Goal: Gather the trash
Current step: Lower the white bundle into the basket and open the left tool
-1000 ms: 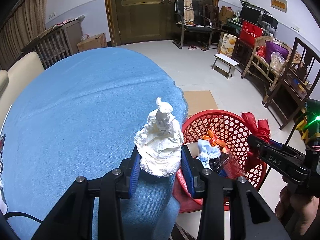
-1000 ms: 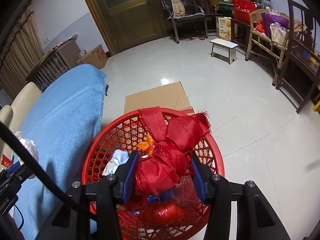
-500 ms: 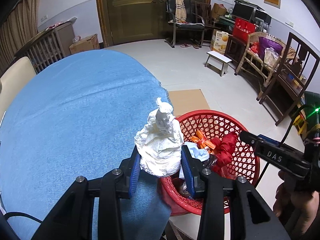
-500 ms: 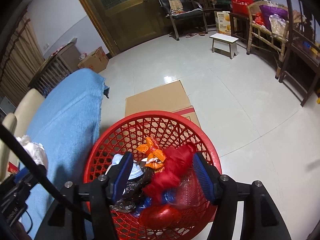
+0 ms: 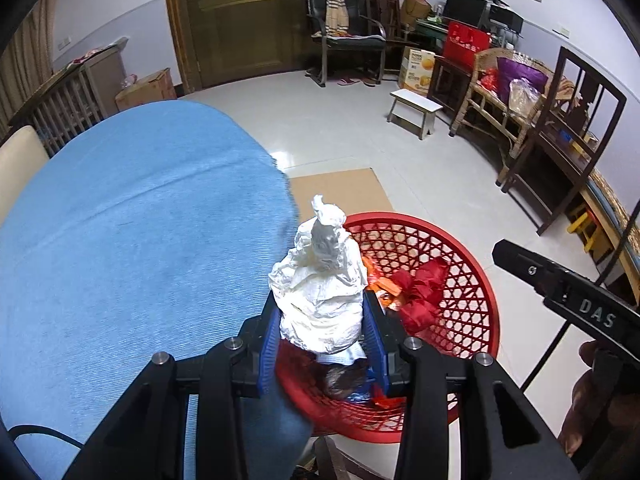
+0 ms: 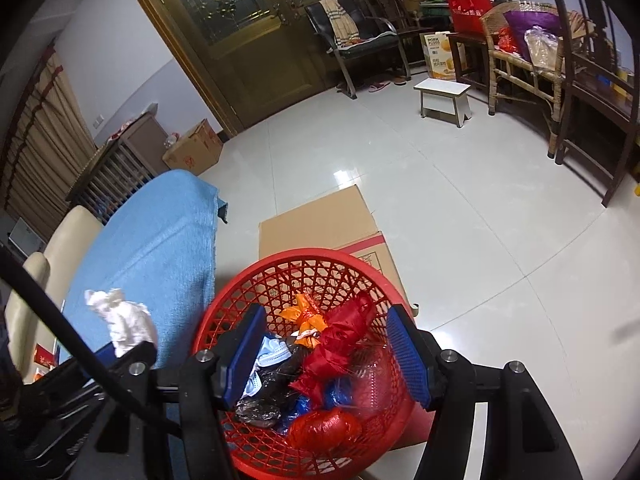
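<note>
White wad riding over to the basket

Left gripper is clamped on the crumpled white paper wad, now at the red basket rim. Right gripper hangs empty above it, jaws apart, red wrapper lying inside. Next, I'd guess: centre the wad, then let go.

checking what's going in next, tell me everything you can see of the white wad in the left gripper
The white wad is crumpled paper or thin plastic, creased all over, broad at the base and narrowing to a twisted tip that points up, with a greyish patch near the top. The left gripper is shut on its lower half, a blue pad pressing each side. It hangs in the air at the edge of the blue cloth, partly over the red basket, touching neither. The right wrist view shows it blurred.
</note>
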{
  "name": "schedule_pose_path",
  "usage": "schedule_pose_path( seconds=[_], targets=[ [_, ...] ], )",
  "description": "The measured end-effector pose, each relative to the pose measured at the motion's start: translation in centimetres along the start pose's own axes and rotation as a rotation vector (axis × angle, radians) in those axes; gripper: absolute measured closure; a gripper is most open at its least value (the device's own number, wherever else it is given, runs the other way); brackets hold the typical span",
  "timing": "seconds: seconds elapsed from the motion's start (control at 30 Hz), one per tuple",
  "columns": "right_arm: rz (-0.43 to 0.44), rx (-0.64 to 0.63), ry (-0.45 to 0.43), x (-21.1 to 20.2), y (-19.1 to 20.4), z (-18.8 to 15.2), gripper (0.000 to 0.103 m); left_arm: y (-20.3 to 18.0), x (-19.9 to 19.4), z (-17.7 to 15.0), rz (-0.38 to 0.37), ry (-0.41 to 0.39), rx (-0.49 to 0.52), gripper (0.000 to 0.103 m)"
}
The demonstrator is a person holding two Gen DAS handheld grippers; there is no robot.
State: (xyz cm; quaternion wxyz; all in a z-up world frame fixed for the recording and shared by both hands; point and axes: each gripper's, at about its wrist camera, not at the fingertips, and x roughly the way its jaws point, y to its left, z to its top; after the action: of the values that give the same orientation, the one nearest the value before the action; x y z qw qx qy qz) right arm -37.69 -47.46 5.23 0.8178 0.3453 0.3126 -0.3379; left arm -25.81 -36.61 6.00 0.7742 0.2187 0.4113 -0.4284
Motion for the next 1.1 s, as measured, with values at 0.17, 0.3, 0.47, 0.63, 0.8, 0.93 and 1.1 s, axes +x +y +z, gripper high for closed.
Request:
schedule_pose_path(
  seconds=[0.17, 0.3, 0.47, 0.63, 0.8, 0.93, 1.1],
  targets=[
    [-0.013, 0.019, -0.026, -1.1, -1.1, 0.3, 0.037, -1.1, 0.6, 0.1, -0.022, 0.016, 0.015, 0.063],
    [-0.016, 0.040, -0.032, -1.5, -1.9, 0.5, 0.037, -1.8, 1.1, 0.2, -0.027, 0.025, 0.030, 0.063],
    [-0.019, 0.048, -0.041, -1.9, -2.4, 0.6, 0.037, -2.2, 2.1, 0.2, -0.035, 0.044, 0.038, 0.063],
    [-0.021, 0.063, -0.047, -2.3, -2.9, 0.8, 0.037, -2.4, 2.8, 0.3, -0.039, 0.060, 0.042, 0.063],
    [-0.021, 0.063, -0.052, -2.6, -3.2, 1.0, 0.037, -2.6, 3.4, 0.4, -0.045, 0.068, 0.051, 0.063],
    [-0.018, 0.059, -0.053, -2.6, -3.0, 0.9, 0.037, -2.6, 3.7, 0.4, -0.045, 0.071, 0.050, 0.063],
    [-0.014, 0.054, -0.055, -2.6, -2.6, 0.9, 0.037, -2.6, 4.4, 0.4, -0.046, 0.084, 0.046, 0.062]
  ],
)
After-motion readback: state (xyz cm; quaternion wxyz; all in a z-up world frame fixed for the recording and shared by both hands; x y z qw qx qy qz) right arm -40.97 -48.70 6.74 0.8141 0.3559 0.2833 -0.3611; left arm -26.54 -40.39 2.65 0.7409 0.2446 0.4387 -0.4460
